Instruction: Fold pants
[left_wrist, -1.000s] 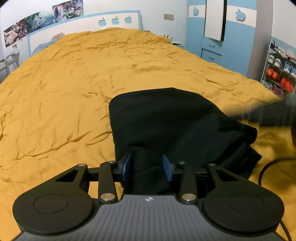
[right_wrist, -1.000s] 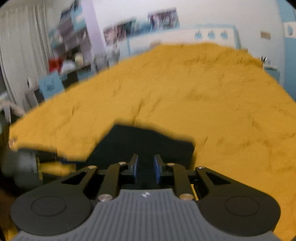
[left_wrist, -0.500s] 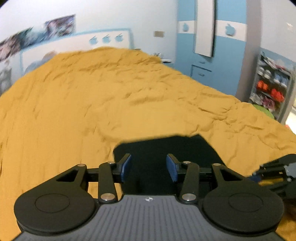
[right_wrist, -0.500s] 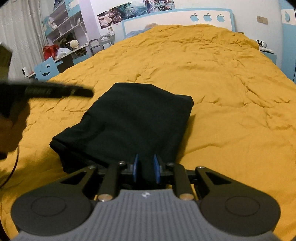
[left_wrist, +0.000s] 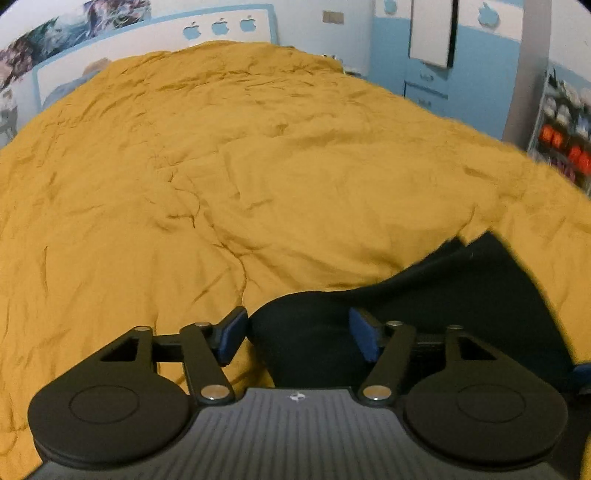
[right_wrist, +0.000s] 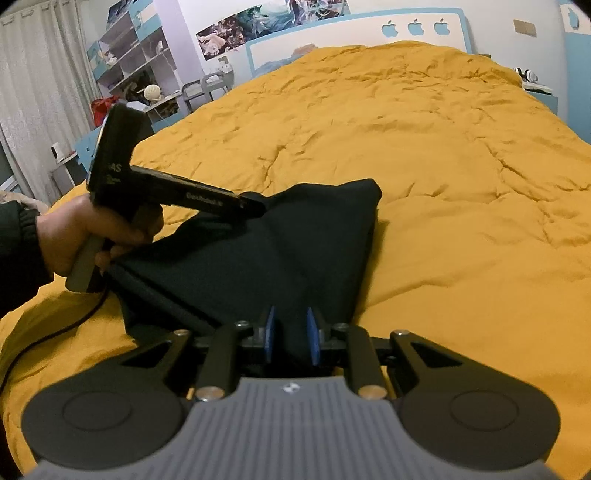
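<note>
The black pants lie folded in a bundle on the yellow bed cover. My right gripper is shut on the near edge of the pants, cloth pinched between its blue pads. My left gripper is open, its blue pads spread wide over the left end of the pants. In the right wrist view the left gripper is held by a hand, its tip at the far left part of the bundle.
The yellow cover spreads wide to the blue-and-white headboard. Shelves and a desk stand left of the bed, a blue wardrobe on the right. A black cable trails over the cover near the left hand.
My left gripper has opened wider and swung left off the pants. My right gripper has stayed shut on the near edge of the pants, which now rise toward it in a ridge.
</note>
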